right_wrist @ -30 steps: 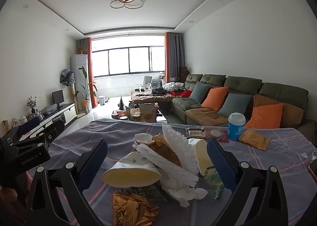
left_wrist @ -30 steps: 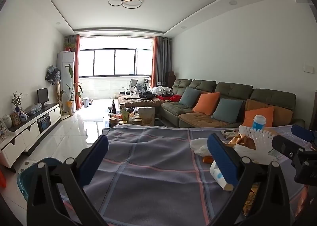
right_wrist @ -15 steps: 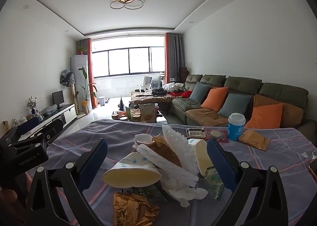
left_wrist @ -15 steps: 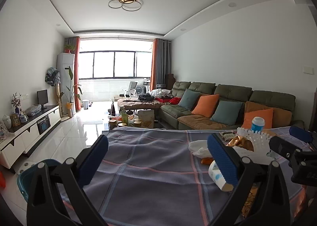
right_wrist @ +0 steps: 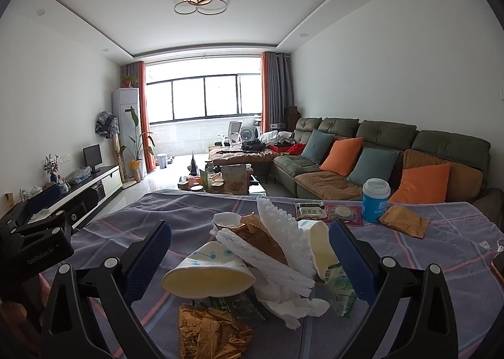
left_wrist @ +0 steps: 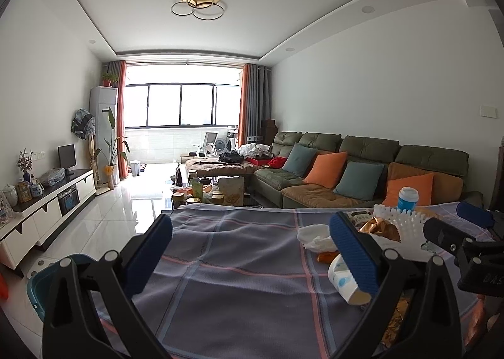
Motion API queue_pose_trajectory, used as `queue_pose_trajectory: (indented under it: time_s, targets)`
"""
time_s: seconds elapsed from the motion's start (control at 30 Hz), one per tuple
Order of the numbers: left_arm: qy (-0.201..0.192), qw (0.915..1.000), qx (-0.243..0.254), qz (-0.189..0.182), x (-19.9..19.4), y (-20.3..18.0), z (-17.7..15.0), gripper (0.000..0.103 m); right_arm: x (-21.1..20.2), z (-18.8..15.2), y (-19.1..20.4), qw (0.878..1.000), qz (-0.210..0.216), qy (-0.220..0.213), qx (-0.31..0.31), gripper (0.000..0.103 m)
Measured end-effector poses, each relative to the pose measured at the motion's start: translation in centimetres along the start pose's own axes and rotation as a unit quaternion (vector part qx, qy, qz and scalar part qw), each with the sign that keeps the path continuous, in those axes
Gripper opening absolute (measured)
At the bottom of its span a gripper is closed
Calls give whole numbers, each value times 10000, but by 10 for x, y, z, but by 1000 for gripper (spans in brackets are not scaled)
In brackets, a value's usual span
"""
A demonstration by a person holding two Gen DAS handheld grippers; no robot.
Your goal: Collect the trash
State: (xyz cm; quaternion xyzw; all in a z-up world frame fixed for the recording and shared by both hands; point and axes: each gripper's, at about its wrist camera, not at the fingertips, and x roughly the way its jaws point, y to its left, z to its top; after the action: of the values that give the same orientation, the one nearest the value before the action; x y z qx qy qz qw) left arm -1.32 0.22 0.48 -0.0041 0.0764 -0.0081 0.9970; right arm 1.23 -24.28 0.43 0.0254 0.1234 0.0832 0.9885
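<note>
Table (left_wrist: 245, 267) under a grey plaid cloth fills the near half of the room; sofa (right_wrist: 387, 151) with orange and blue cushions runs along the wall behind it. A teal bin (left_wrist: 41, 283) sits on the floor off the table's left edge, seen from the left wrist view; my guess is that's where the trash goes.

Trash pile (right_wrist: 252, 258) is heaped on the cloth right in front of the right gripper (right_wrist: 250, 259): two paper cups lying on their sides, white foam netting on top, crumpled tissue, a gold foil wrapper (right_wrist: 211, 330) nearest the camera, a green packet at the right edge. A blue cup with a lid (right_wrist: 375, 200) stands upright further back, apart from the pile, with a brown packet (right_wrist: 403, 225) just beside it.

Right gripper: jaws spread wide, straddling the pile, gripping nothing. Left gripper (left_wrist: 250, 259): also spread wide and empty, over bare cloth to the left of the pile.

Step, as I read it: pre-grasp, nothing collected yet. Next move calls for the right gripper to ease down and close on one item. The near paper cup (right_wrist: 209, 274) looks the easiest, but it's soft and the netting rests on it, so expect a crush or a drag-along.
</note>
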Motion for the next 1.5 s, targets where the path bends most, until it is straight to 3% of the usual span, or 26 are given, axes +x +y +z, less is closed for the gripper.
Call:
queue_pose_trajectory:
  time_s: [1.5]
  targets:
    - [8, 10000, 0, -35, -2, -1, 0, 100, 0, -1, 2, 10000, 2, 2, 22, 99]
